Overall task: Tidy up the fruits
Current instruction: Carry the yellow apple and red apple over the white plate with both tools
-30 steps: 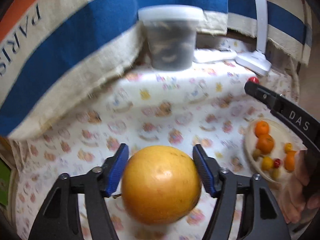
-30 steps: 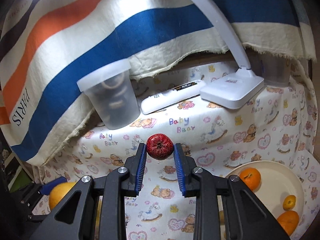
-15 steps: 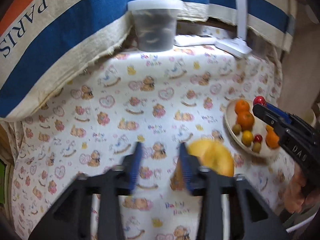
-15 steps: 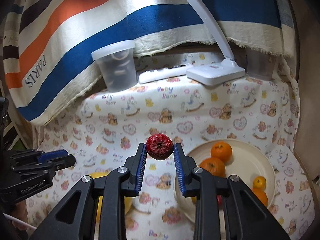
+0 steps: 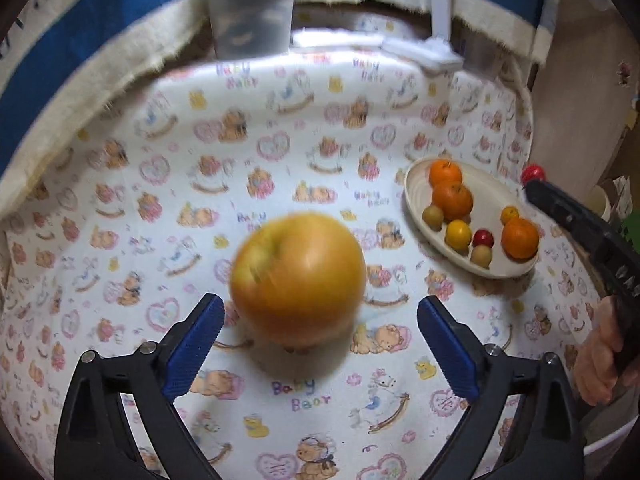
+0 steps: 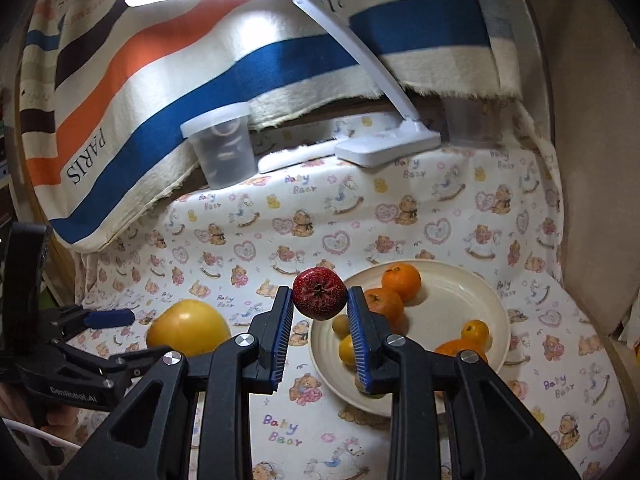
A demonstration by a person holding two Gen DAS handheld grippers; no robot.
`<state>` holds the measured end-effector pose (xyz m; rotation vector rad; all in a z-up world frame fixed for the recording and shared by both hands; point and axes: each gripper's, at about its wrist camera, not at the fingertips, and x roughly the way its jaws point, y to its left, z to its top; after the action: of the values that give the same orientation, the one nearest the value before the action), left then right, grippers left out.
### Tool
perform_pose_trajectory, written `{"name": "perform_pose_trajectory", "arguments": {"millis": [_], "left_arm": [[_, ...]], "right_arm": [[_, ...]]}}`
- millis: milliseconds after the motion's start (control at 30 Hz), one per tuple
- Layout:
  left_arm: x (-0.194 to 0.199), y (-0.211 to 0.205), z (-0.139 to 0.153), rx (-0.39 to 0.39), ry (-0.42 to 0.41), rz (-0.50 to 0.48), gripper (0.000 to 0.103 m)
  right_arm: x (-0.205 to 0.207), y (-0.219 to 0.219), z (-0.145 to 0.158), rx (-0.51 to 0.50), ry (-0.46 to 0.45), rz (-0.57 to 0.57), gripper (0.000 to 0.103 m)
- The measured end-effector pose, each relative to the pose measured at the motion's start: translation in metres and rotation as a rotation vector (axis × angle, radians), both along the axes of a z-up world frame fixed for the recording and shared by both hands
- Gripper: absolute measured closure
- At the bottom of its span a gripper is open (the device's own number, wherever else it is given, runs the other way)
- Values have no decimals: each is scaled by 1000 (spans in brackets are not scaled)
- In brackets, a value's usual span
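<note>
Spread over the whole work surface is a white cotton cloth printed with teddy bears, hearts and rocking horses (image 5: 320,128), and behind it, across the top of both views, hangs a cream blanket with blue and orange stripes (image 6: 224,72). Against that backdrop stand a lidded translucent plastic tub (image 6: 222,146) and a white desk lamp (image 6: 384,146) whose lit bar glows in the upper left of the right wrist view.

Low in the left wrist frame, the left gripper (image 5: 318,344) has its blue-padded jaws opening wide. A large, round yellow-orange grapefruit (image 5: 298,276) sits on the cloth just past the tips, blurred, with clear gaps between it and both pads.

Right of centre in that frame lies a shallow cream oval plate (image 5: 416,200) holding several oranges, small yellow-green fruits and a small red one. In the right wrist view the plate's rim (image 6: 496,312) curves through the lower right.

At the middle of the right wrist frame, the right gripper (image 6: 320,312) is closed narrowly on a small, dark red speckled fruit (image 6: 319,293), pinched between its pads above the plate's near left edge.
</note>
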<state>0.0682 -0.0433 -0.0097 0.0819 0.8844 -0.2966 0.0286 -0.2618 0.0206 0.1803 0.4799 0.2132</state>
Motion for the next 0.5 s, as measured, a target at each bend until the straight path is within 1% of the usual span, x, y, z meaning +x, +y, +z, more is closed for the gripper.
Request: {"name": "perform_pose_trajectory", "arguments": {"millis": [67,167,200,233,267,467,500], "left_arm": [[8,0,-9,8,25,29,6],[19,1,-18,-11,52,56,6],[23,0,-21,-24,63,54,6],[25,-3,-24,-40,91,30,6],[27,-5,-25,-50,96,26,6],[29,-21,-28,9,52,19,6],[30,-22,-29,35,54,32,6]], "right_arm": [[3,-7,-1,17,9,-7,74],[2,-11,0,17,0,-10,74],[1,-12,1,14,-5,-13,74],[0,-12,1,11,-9,-15,74],[0,-12,2,11,-9,-15,74],[-2,-14,3,13,-9,-19,74],[-2,-15,3,14,-8,-19,74]]}}
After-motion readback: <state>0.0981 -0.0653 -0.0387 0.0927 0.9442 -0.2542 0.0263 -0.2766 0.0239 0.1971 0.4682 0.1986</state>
